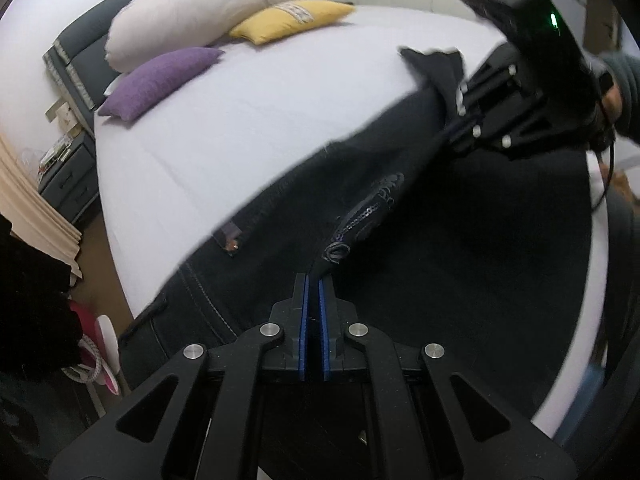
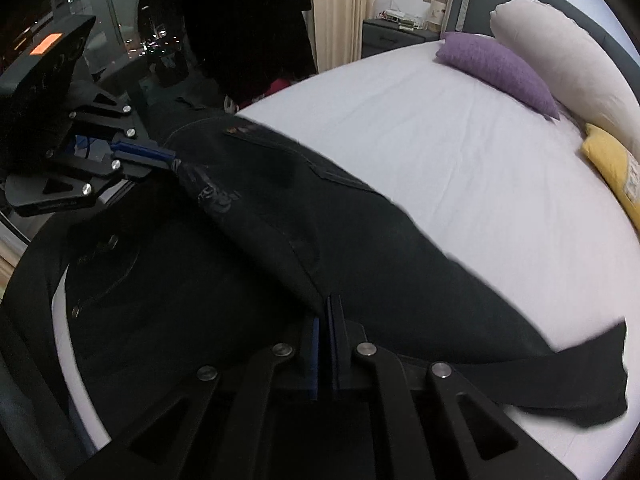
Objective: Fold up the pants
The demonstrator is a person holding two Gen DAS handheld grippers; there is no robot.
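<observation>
A wide bed with a pale lilac sheet (image 1: 248, 120) filled the scene. Across its near side lay the black denim pants (image 2: 360, 264), one leg trailing right. A long white pillow (image 1: 188, 20), a purple cushion (image 1: 160, 80) and a yellow cushion (image 1: 292, 20) sat far off. The left gripper (image 1: 314, 280) pinched dark fabric at the waist; the right gripper (image 2: 326, 304) clenched fabric too.

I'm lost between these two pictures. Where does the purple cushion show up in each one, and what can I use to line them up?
Left wrist view: the purple cushion lies at upper left, near the bed's head.
Right wrist view: the purple cushion lies at upper right.
Shared landmark: the long white pillow touches the cushion in both views, with the yellow cushion at its other end.
</observation>
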